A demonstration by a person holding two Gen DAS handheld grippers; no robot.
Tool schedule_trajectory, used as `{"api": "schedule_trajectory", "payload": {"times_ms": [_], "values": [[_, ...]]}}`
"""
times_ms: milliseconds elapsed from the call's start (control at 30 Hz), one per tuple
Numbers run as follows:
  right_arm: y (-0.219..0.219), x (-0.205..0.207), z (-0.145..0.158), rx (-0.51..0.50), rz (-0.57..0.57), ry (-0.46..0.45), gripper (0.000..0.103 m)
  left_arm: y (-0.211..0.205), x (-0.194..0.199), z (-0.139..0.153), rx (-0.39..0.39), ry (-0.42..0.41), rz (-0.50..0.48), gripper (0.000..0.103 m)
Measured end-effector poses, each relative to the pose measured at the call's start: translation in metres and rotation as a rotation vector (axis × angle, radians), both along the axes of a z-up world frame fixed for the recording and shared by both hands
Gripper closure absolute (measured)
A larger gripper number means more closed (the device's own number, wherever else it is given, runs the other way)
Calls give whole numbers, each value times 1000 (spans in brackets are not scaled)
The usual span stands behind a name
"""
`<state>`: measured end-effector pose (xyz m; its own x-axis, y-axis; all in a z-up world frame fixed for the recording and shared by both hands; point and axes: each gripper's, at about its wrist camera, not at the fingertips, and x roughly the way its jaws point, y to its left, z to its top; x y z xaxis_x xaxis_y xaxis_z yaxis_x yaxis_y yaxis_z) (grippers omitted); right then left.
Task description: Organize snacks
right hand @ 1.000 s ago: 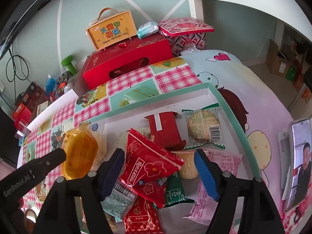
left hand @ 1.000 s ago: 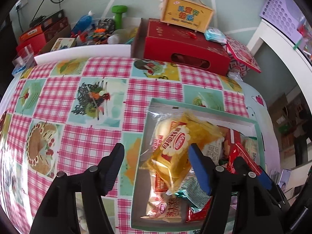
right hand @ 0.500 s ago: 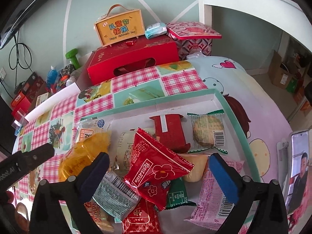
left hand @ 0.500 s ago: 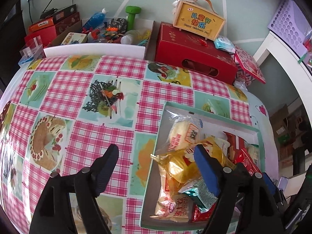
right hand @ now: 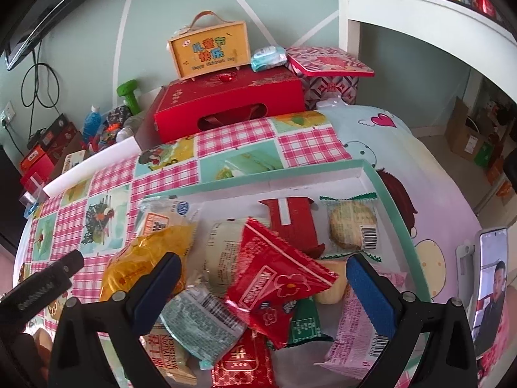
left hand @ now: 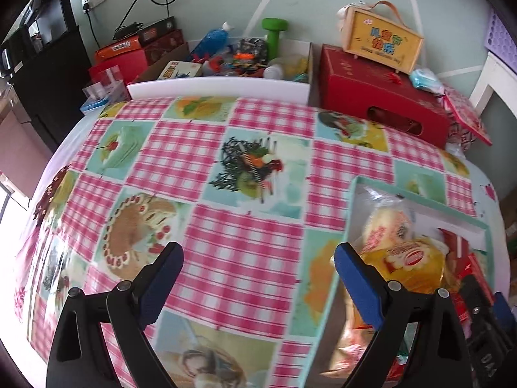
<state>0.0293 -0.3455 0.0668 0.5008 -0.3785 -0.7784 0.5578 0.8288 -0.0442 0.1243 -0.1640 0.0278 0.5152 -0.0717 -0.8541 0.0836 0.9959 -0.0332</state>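
Observation:
A teal-rimmed white tray (right hand: 397,207) on the checked tablecloth holds several wrapped snacks. A yellow-wrapped cake (right hand: 145,258) lies at its left end, also seen in the left wrist view (left hand: 410,265). A red triangular packet (right hand: 278,274) lies on the pile between my right gripper's fingers. My right gripper (right hand: 261,291) is open and empty above the tray. My left gripper (left hand: 255,281) is open and empty over the tablecloth, left of the tray rim (left hand: 339,258). A red packet (right hand: 292,223) and a round biscuit pack (right hand: 352,226) lie at the back.
A red gift box (right hand: 232,103) with a yellow carry case (right hand: 211,50) on top stands behind the table. A white bin (left hand: 226,87) of clutter sits at the back left. A phone (right hand: 491,284) stands at the right edge.
The left gripper has let go of the yellow cake, which now lies in the tray, and has drawn back to the left over the tablecloth. The right gripper has opened wider.

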Motion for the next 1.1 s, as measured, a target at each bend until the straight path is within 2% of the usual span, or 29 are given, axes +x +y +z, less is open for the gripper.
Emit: {"api": "schedule_trajectory", "payload": {"times_ms": [200,567,733,967,1100], "values": [[14,2,1,-3,29,7,0,13,-8,-2,54,-8,-8,8],[22,-10,2,27,-9,43,0,53,-22,-14,128,31,33,8],[37,-9,2,-7,6,63,0,66,-25,-16,130,38,40,8],[68,-8,2,-31,64,64,0,71,-40,-21,152,48,-4,8],[86,-9,-1,-11,109,62,0,82,-49,-22,150,48,-4,8]]}}
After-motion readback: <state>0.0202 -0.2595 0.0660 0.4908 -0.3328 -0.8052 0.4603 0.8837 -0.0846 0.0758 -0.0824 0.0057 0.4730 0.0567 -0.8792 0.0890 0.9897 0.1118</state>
